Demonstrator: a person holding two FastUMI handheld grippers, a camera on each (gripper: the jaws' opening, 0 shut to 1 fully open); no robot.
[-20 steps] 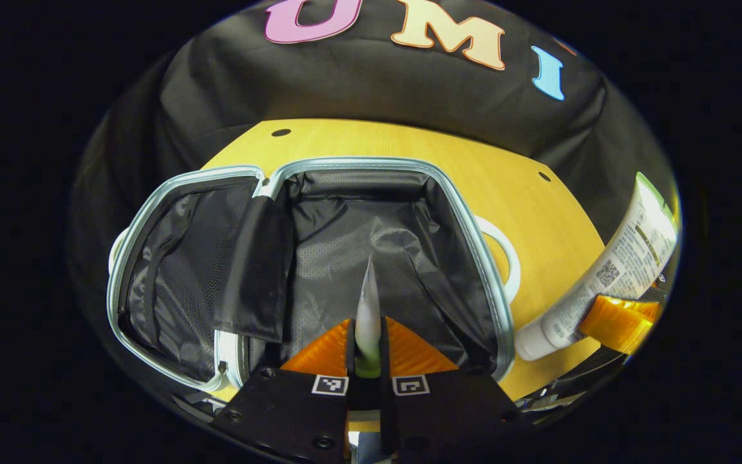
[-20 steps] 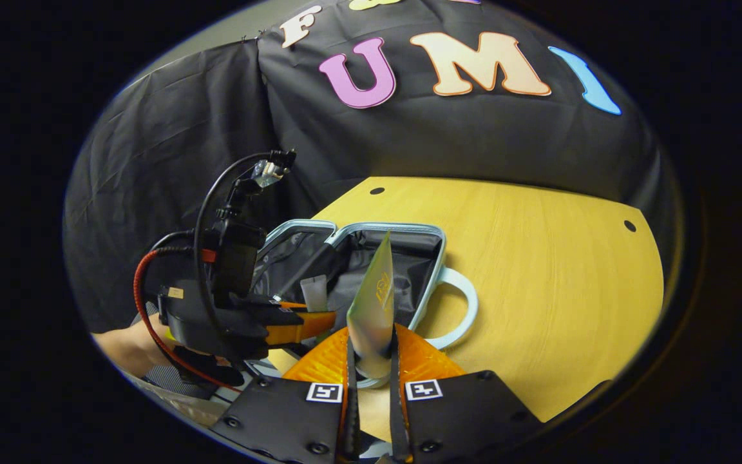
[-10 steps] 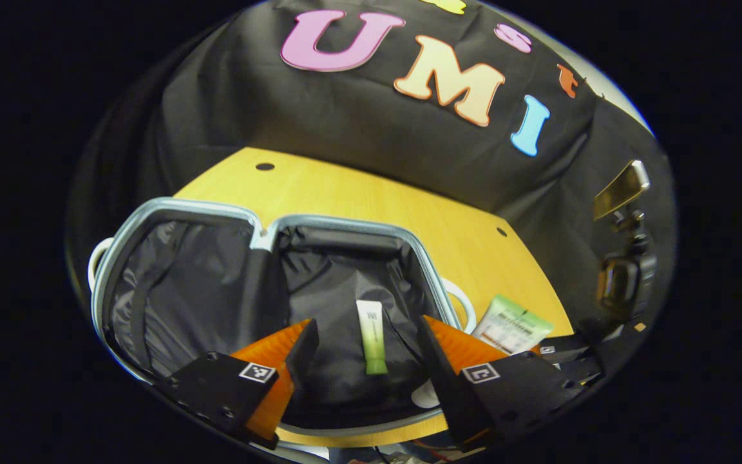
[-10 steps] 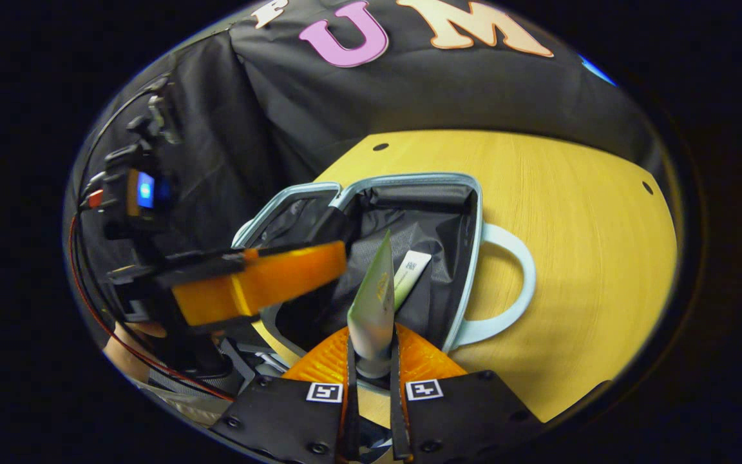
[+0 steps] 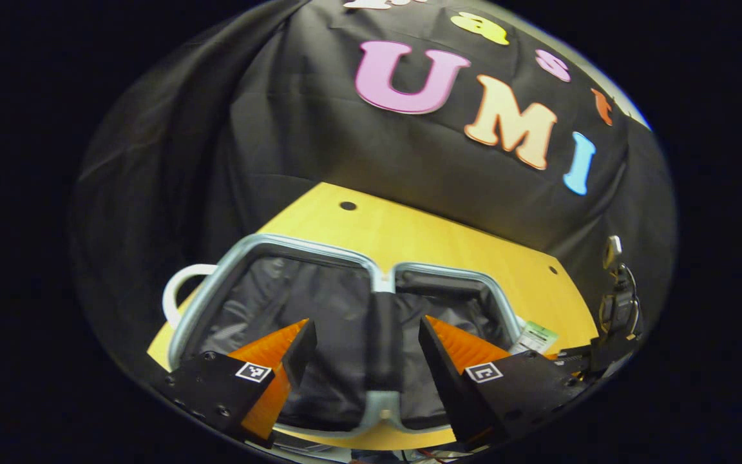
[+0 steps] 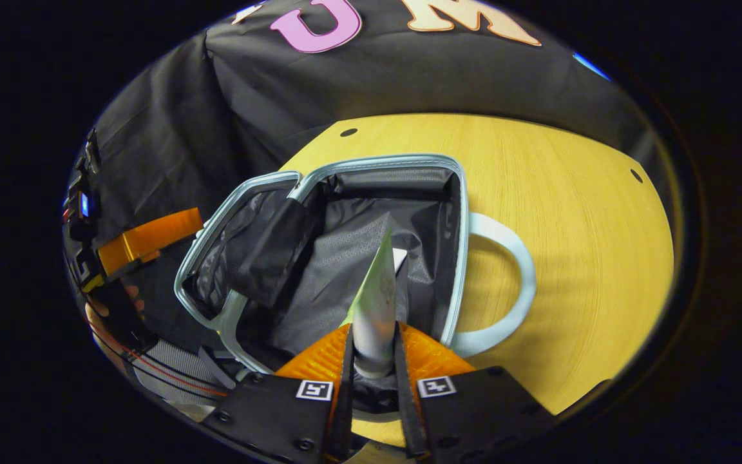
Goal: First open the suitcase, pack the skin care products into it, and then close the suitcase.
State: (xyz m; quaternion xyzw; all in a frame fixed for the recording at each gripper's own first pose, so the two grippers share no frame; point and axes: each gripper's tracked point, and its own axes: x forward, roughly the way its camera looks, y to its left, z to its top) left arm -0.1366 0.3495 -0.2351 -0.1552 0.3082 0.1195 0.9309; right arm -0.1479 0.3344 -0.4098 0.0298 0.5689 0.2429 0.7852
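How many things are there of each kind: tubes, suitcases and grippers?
Tubes: 2, a held tube and a second tube lying in the suitcase, mostly hidden behind it.
Suitcases: 1, the suitcase, open.
Grippers: 2, the right gripper shut on the held tube, and the left gripper, open.
Total: 5.

left gripper: fingers apart, empty | suitcase: open on table
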